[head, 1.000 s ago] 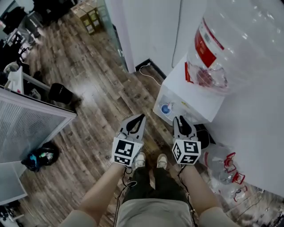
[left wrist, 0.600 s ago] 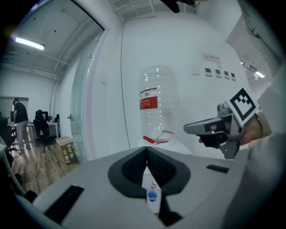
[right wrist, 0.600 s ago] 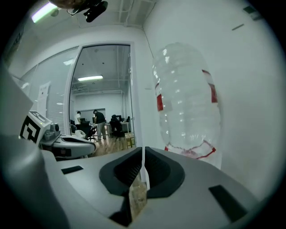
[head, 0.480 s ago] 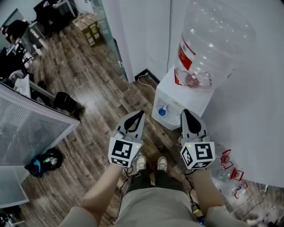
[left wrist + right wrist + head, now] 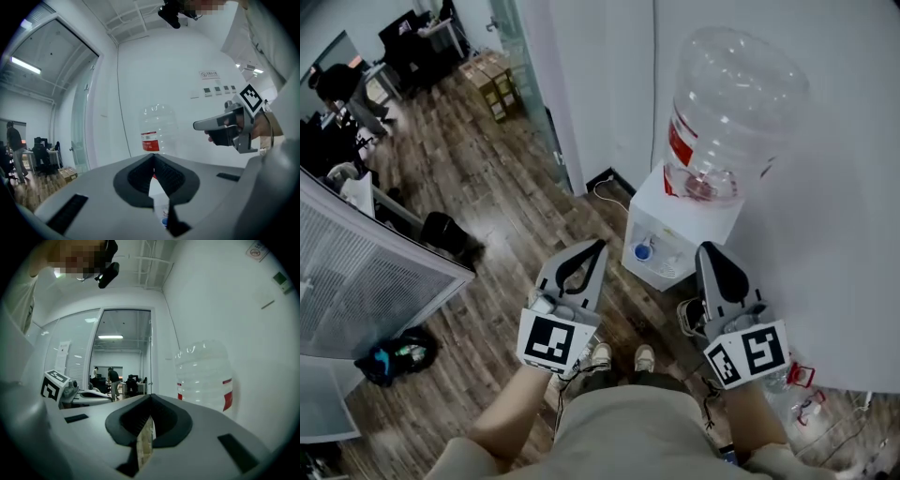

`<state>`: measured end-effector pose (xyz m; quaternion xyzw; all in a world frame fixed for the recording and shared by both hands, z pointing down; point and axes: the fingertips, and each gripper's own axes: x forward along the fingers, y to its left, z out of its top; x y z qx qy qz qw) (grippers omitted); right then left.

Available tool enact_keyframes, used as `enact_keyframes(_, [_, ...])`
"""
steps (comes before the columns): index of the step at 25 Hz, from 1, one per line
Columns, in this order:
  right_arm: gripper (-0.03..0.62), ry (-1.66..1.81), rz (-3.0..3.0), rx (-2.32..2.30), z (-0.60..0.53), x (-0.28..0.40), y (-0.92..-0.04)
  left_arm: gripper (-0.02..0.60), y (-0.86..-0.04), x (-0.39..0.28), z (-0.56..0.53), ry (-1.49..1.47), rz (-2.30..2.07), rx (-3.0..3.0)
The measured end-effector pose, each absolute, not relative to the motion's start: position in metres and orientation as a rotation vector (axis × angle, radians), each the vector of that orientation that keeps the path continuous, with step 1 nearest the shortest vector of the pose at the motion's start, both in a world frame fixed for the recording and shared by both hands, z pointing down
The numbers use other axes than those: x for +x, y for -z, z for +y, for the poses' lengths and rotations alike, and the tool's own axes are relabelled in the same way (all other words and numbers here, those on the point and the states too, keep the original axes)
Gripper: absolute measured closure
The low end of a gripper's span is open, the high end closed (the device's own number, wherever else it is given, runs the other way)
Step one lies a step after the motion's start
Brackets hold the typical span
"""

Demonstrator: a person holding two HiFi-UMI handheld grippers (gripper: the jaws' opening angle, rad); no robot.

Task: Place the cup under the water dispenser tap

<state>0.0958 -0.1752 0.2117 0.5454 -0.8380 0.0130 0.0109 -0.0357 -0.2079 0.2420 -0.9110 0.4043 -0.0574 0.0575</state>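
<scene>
A white water dispenser [image 5: 680,225] with a big clear bottle [image 5: 727,112] stands against the right wall. A small blue cup [image 5: 643,251] sits in the recess on its front, below the taps. Through the left gripper view's jaw gap the cup [image 5: 164,221] shows as a blue spot low down. My left gripper [image 5: 601,245] is shut and holds nothing; it is held up in front of the dispenser, left of the cup. My right gripper [image 5: 704,247] is also shut and holds nothing, off to the cup's right. Both point level at the bottle [image 5: 157,129].
Empty bottles [image 5: 797,384] lie on the wooden floor at the right, and a white cable [image 5: 605,183] runs along the wall's foot. To the left are a slatted partition [image 5: 366,281], a black bin [image 5: 441,230] and a dark bag [image 5: 394,354]. Cardboard boxes [image 5: 492,70] and a person [image 5: 342,89] are far back.
Both grippers have come up toward the head camera and look larger. The right one has drifted right. The dispenser now sits farther off and whole in view.
</scene>
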Motion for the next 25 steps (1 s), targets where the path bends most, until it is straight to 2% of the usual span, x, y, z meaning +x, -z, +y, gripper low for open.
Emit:
enact_keyframes(7, [0.587,0.161,-2.583,1.575,-0.149,0.083,-0.18,0.575,-0.22,-0.04,-0.192,0.137,1.226,-2.749])
enact_keyframes(25, [0.588,0.136,-2.587,1.575,-0.152,0.078,-0.187,0.575,-0.214,-0.049,-0.189,0.163,1.239,-2.757])
